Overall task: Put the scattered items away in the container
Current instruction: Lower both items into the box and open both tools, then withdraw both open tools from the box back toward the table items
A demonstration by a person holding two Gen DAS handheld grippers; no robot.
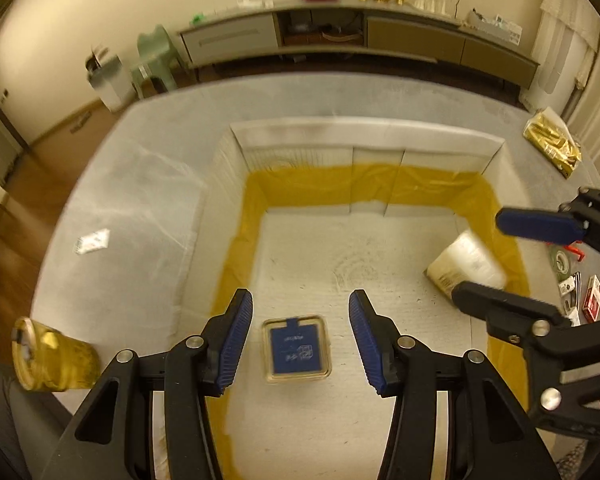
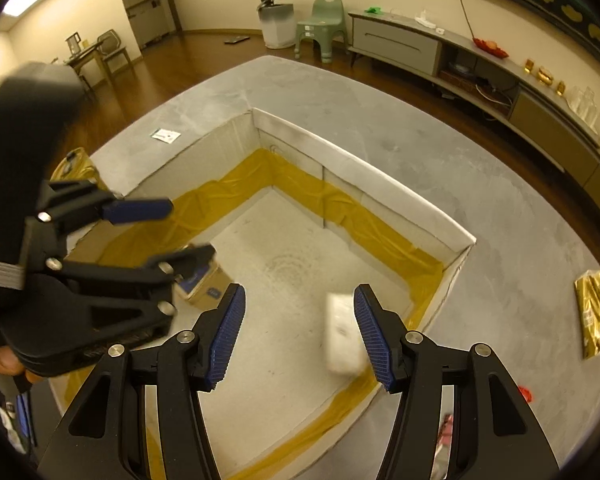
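Lying below the spread left gripper [image 1: 301, 338], blue-labelled box [image 1: 298, 351], inside container [image 1: 364, 140]

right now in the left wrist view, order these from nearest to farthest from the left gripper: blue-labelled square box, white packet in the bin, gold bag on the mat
1. Blue-labelled square box: on the bin floor, directly below the open left gripper.
2. White packet: inside the bin, at its right wall.
3. Gold bag: outside the bin, far right on the grey mat.
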